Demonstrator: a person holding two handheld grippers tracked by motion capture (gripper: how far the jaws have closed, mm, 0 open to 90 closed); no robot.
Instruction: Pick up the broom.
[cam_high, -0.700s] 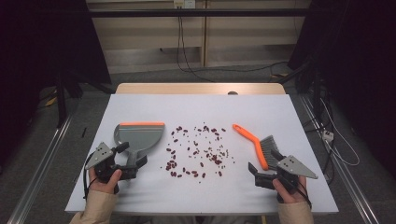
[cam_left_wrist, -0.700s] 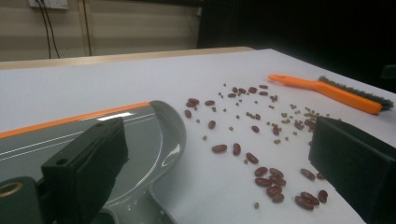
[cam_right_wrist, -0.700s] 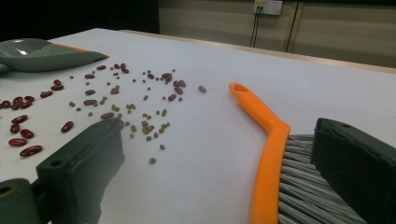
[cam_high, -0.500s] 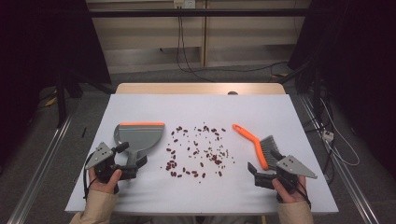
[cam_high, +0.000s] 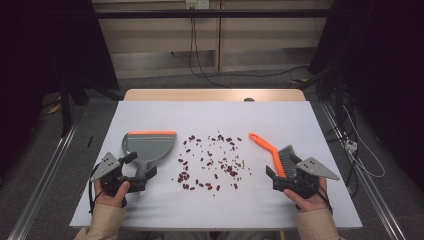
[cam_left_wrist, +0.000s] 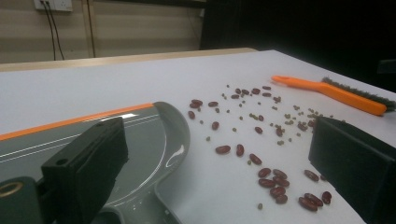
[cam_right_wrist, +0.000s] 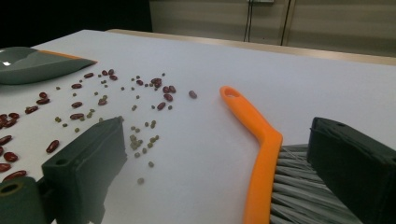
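High view: grey dustpan (cam_high: 149, 146) with orange lip lies on white surface (cam_high: 215, 210), pan bare; red beans and small green ones (cam_high: 212, 162) scattered between it and orange-handled brush (cam_high: 274, 152). Left hand-held gripper (cam_high: 140, 172) jaws wide apart, beside dustpan handle, gripping nothing. Right hand-held gripper (cam_high: 284, 174) wide open at brush bristles.

Left gripper view: dustpan (cam_left_wrist: 140, 140) between the jaws, no pad pressing it; beans (cam_left_wrist: 261, 140) to its right.

Right gripper view: brush (cam_right_wrist: 261, 154) between spread jaws, not clamped.

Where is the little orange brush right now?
In the high view the brush lies on the table's right side, just right of the scattered beans, its bristle end at the open right tool.
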